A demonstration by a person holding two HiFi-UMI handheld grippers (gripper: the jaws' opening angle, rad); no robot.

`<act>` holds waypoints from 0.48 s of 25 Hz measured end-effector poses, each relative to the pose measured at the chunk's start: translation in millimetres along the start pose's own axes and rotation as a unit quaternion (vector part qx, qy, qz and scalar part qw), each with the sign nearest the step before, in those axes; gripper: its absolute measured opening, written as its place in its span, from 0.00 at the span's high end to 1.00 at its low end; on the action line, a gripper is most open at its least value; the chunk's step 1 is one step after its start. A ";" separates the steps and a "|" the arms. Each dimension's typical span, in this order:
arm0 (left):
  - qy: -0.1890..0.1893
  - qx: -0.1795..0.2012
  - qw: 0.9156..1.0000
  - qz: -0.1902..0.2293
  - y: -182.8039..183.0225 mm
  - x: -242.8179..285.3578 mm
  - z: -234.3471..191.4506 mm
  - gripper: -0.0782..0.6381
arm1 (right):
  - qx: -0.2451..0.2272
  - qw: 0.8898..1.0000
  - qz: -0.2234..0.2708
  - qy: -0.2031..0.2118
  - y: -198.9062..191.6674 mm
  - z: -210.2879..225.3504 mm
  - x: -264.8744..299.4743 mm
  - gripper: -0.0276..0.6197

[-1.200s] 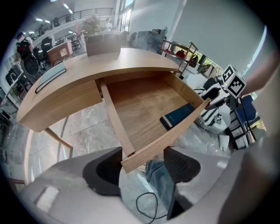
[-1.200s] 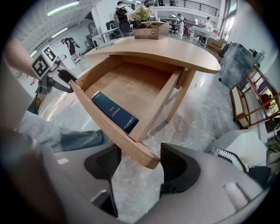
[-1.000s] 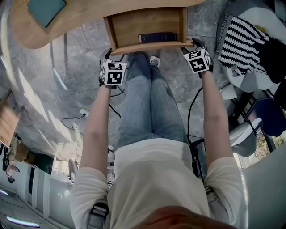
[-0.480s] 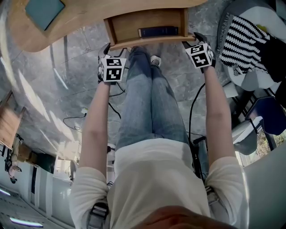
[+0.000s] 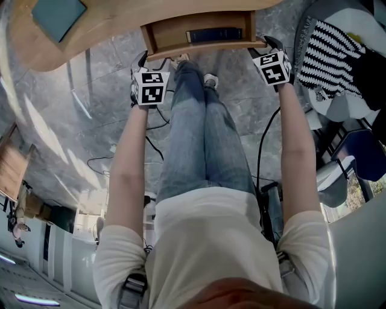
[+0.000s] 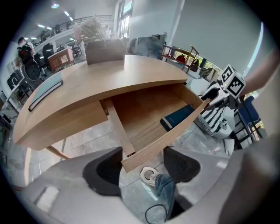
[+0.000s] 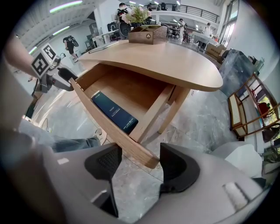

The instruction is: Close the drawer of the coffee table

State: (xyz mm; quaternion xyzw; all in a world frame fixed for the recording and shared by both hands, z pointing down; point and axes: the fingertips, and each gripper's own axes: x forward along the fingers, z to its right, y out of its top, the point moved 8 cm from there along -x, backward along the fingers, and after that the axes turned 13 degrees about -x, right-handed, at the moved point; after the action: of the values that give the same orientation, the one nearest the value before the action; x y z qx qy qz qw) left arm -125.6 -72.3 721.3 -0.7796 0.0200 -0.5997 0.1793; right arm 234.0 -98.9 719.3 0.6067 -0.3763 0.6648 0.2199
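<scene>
Closing push in hand, as I judge it: the drawer [image 5: 170,33] stands partly open. Left gripper [image 6: 142,168] and right gripper [image 7: 135,162], jaws apart, straddle its front corners — next, press evenly inward.

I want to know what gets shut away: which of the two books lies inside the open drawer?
The dark navy book, lying along the front panel of the drawer. The teal book lies on top of the coffee table, outside it.

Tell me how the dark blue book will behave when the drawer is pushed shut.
The book lies flat in the drawer, beside its front wall, so it probably rides along without tipping. A hard stop might slide it back on the smooth wood.
</scene>
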 end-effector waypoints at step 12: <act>-0.001 0.008 1.000 0.025 27.1 6.6 -10.0 0.48 | 0.002 1.000 0.008 -0.016 19.9 20.2 3.2 0.54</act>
State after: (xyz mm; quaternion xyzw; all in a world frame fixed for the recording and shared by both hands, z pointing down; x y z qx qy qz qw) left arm -128.2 -101.8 721.3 -0.7780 0.0343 -0.5944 0.2007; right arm 231.5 -127.2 717.3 0.6144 -0.3834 0.6577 0.2075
